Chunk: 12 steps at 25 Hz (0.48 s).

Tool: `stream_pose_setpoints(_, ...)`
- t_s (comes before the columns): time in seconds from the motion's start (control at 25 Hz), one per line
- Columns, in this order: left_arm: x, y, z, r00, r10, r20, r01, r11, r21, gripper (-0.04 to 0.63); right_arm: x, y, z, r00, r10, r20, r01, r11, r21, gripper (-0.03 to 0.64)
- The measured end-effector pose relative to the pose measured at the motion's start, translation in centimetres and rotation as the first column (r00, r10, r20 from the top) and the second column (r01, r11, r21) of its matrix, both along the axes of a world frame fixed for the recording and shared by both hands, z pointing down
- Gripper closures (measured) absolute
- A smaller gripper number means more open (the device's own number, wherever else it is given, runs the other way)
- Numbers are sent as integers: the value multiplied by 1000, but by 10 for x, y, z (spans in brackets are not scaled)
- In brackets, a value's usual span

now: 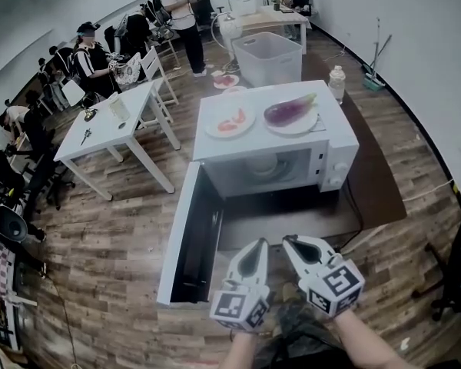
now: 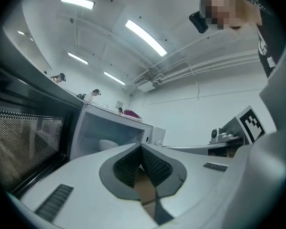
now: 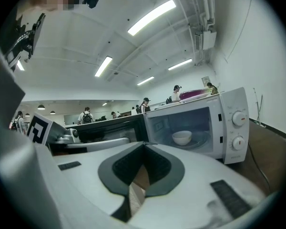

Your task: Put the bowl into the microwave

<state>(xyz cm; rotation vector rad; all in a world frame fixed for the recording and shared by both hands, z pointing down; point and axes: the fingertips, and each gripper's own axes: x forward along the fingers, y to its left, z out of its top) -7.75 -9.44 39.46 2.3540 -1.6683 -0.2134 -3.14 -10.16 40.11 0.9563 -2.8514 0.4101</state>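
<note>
Right gripper view: a small white bowl sits inside the microwave on the turntable, centre-right of frame.

Head view: the door stands wide open at lower left. Both grippers are at bottom centre, before the cavity and well apart from the bowl.
- Left gripper: jaws together, nothing between.
- Right gripper: pads meeting, empty.

Bowl material: glazed ceramic or hard plastic, cannot tell which. Judged rigid, fairly light and smooth-walled, so slippery, and liable to chip if ceramic.

Best hold is probably a pinch over the rim, one pad inside and one against the outer wall. Placement looks done.
</note>
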Motion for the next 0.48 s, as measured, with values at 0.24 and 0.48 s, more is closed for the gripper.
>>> stream_pose_setpoints(0.24, -2, 16, -4, 1000, 4, -7, -4, 1000, 9, 603, 3, 15, -10, 1000, 9, 23, -9, 1000, -1, 615)
stream_pose_setpoints(0.48, -4, 30, -18, 1000, 3, -3, -3, 999, 33, 603, 2, 32, -23, 999, -1, 38, 1, 1000, 16, 616)
